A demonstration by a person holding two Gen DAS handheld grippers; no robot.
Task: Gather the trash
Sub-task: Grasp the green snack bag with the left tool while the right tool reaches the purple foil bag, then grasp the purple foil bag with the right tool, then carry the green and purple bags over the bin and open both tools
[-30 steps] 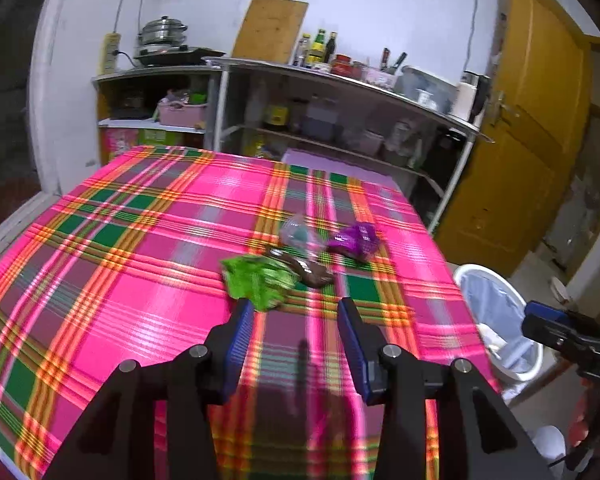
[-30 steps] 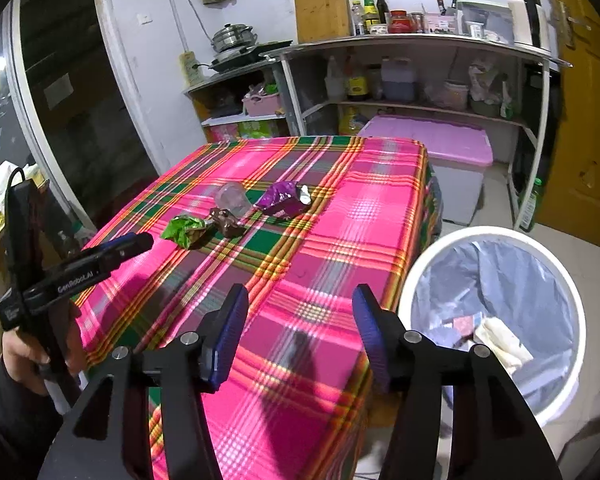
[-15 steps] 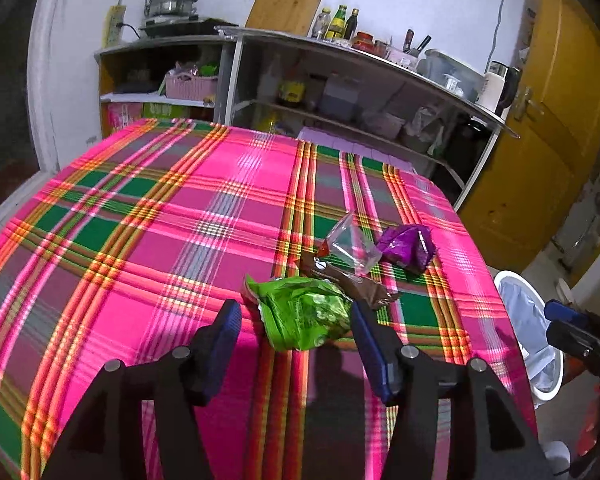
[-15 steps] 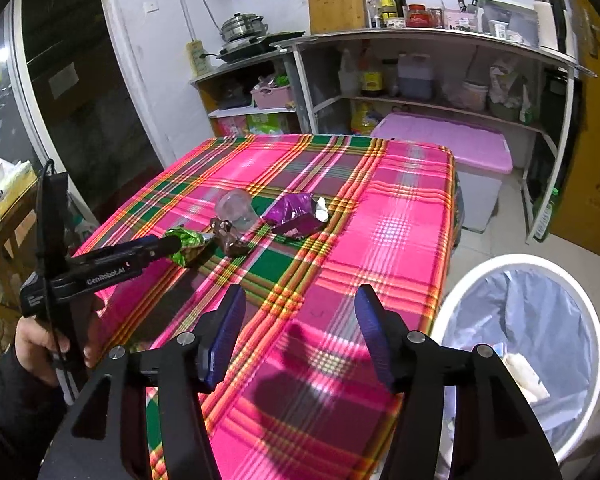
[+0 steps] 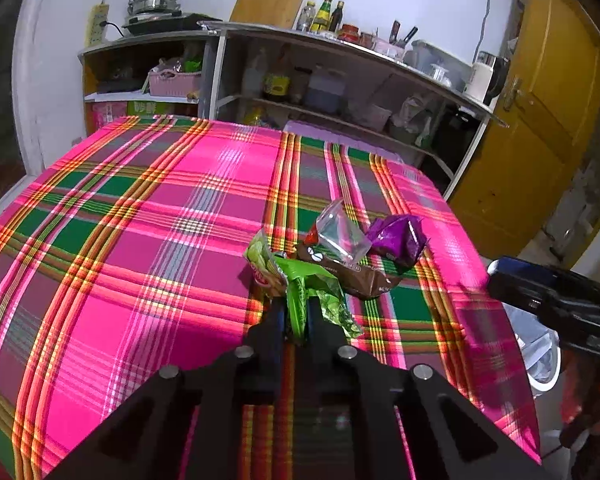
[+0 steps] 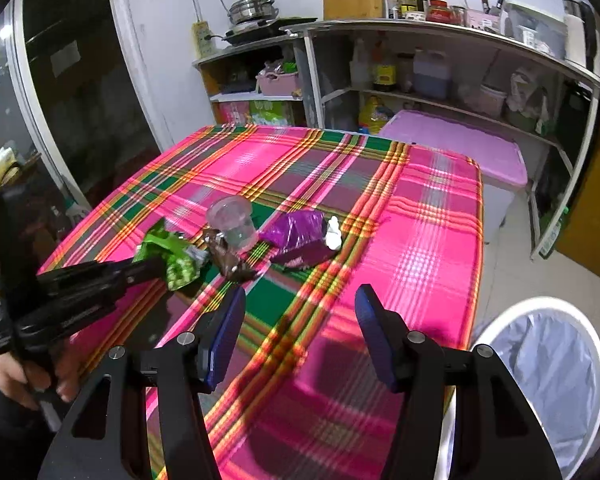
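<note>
Left wrist view: left claw (image 5: 298,312) is closing on the green wrapper (image 5: 312,288), pinching just one crumpled edge, so it's probably going to slip or tear when lifted. Brown wrapper (image 5: 356,274), clear cup (image 5: 340,230) and purple wrapper (image 5: 398,238) are crowding right behind it on the table (image 5: 140,240).

Right wrist view: right claw (image 6: 298,334) is hanging wide open and empty over the table. Bin (image 6: 540,360) is sitting on the floor beside the table, well apart from the pile.
</note>
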